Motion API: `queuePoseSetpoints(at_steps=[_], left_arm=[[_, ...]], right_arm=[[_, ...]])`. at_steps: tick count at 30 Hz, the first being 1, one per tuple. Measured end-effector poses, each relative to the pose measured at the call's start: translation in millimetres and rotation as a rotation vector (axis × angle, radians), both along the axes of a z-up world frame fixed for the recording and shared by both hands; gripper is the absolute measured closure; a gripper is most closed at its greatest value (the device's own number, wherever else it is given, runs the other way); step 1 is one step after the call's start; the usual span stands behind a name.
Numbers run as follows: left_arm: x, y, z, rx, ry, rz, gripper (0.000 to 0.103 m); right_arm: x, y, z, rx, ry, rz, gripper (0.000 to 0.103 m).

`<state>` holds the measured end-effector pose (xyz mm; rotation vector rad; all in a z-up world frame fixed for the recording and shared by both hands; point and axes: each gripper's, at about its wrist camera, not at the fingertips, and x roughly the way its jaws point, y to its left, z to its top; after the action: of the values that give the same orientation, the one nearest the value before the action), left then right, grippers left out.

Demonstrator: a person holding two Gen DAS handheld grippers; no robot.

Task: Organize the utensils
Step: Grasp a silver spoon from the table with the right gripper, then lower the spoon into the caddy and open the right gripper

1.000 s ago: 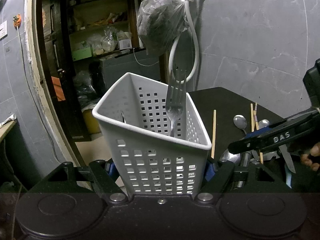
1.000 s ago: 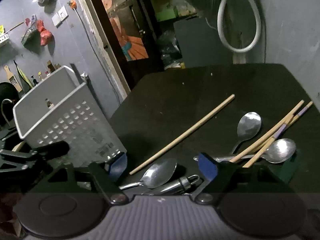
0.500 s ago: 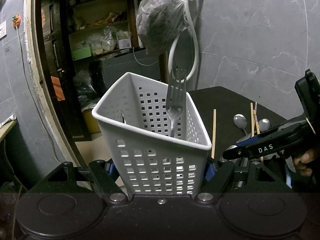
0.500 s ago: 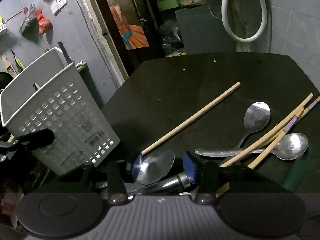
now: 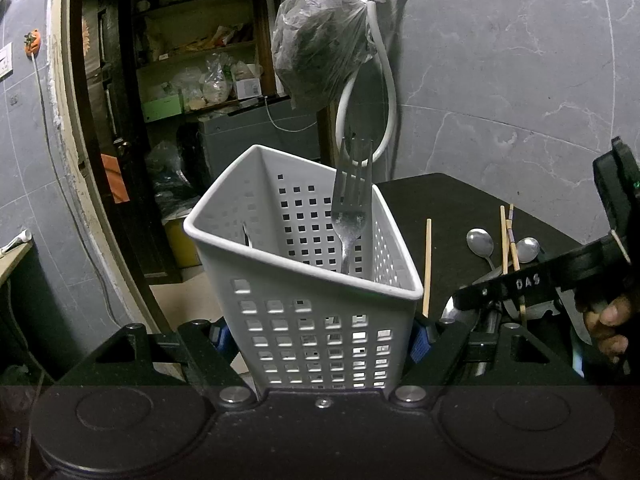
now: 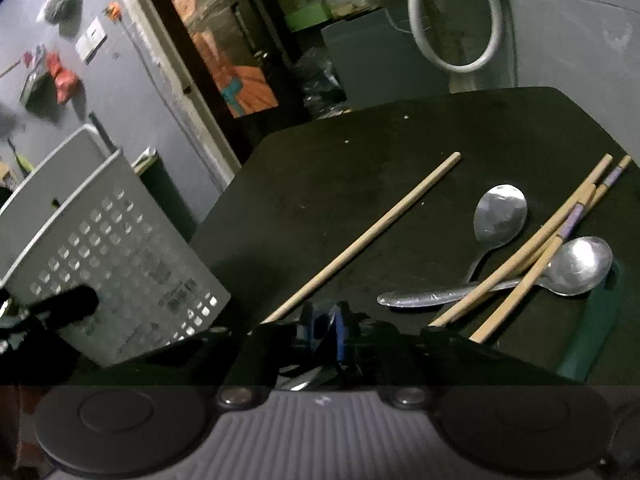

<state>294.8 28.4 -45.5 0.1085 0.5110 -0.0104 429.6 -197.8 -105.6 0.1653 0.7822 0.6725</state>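
On the near edge of the dark table (image 6: 360, 168), the left gripper (image 5: 320, 332) is clamping a white perforated utensil basket (image 5: 312, 312), its blue pads pressing on the basket's two sides and holding it tilted a little. Inside the basket a metal fork (image 5: 352, 200) is standing tines up, leaning against the far wall, and a second handle is barely showing by the left wall, too hidden to name. To the right of the basket, the right gripper (image 6: 324, 330) is sitting low over the table, and its jaws have just been closing; the blue pads are now almost together, with something thin and shiny between them, though the view is too dark there to say what it is or whether it is truly gripped. A person's hand (image 5: 608, 320) is wrapping around that gripper's handle. Further right of the basket, a single wooden chopstick (image 6: 360, 240) is lying alone on the table, and beyond it two steel spoons (image 6: 500, 216) are lying tangled with several more chopsticks (image 6: 532, 252), which are crossing over the spoon handles. Behind the basket, a dark plastic bag (image 5: 320, 48) is hanging from a wall tap beside a looped white hose (image 5: 390, 92).
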Motion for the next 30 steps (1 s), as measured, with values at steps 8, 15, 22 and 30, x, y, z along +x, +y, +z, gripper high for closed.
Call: queuePoseSetpoints(at_steps=[8, 15, 22, 30], left_arm=[[0, 4, -1, -0.007, -0.006, -0.011, 0.025], [-2, 9, -3, -0.023, -0.012, -0.023, 0.026], [-4, 15, -5, -0.042, -0.024, -0.035, 0.026], [-5, 18, -5, -0.038, -0.029, -0.048, 0.026]], right_arm=[[-14, -10, 37, 0.107, -0.074, -0.066, 0.101], [-42, -14, 90, 0.099, -0.227, -0.095, 0.101], [-81, -15, 158, 0.059, -0.443, -0.170, 0.101], [-117, 2, 225, 0.064, -0.652, -0.195, 0.101]])
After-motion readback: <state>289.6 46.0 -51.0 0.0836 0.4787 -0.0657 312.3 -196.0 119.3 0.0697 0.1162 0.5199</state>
